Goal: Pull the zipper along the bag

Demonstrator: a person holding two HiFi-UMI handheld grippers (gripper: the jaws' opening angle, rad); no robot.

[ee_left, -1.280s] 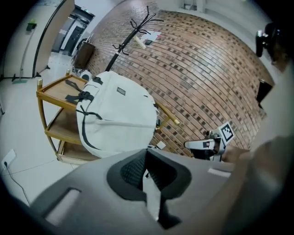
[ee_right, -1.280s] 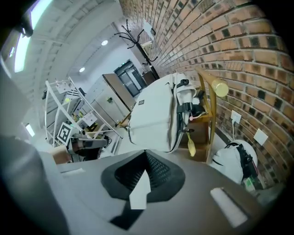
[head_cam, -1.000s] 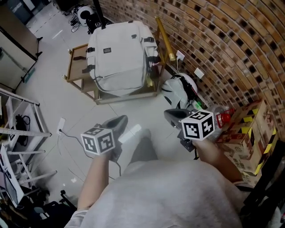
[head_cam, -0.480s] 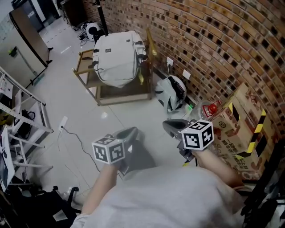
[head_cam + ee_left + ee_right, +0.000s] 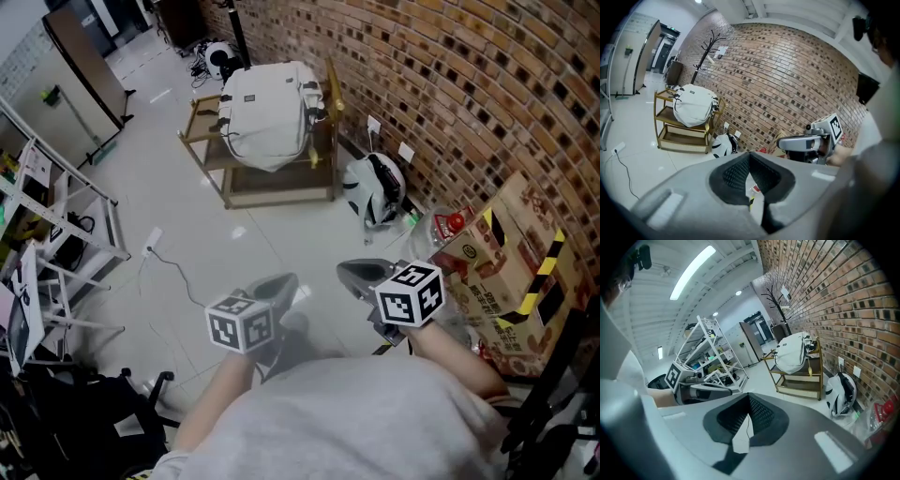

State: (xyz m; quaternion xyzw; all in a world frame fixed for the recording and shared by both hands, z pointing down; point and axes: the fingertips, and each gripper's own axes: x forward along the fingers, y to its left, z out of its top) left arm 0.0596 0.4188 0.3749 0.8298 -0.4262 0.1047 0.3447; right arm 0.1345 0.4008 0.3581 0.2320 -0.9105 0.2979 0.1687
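A pale grey backpack lies on a low wooden trolley by the brick wall, far from both grippers. The backpack also shows small in the left gripper view, and the backpack in the right gripper view. My left gripper is held low near the body, shut, with nothing between its jaws. My right gripper is beside it at the right, also shut and empty. Each gripper shows in the other's view: the right gripper, the left gripper. The zipper is too small to make out.
A white and black helmet lies on the floor by the wall. Cardboard boxes and a bottle with a red cap stand at the right. A metal rack stands at the left, and a cable runs across the floor.
The view has pulled back: the backpack and trolley look smaller and farther up. Both grippers stay shut and held close to the body.
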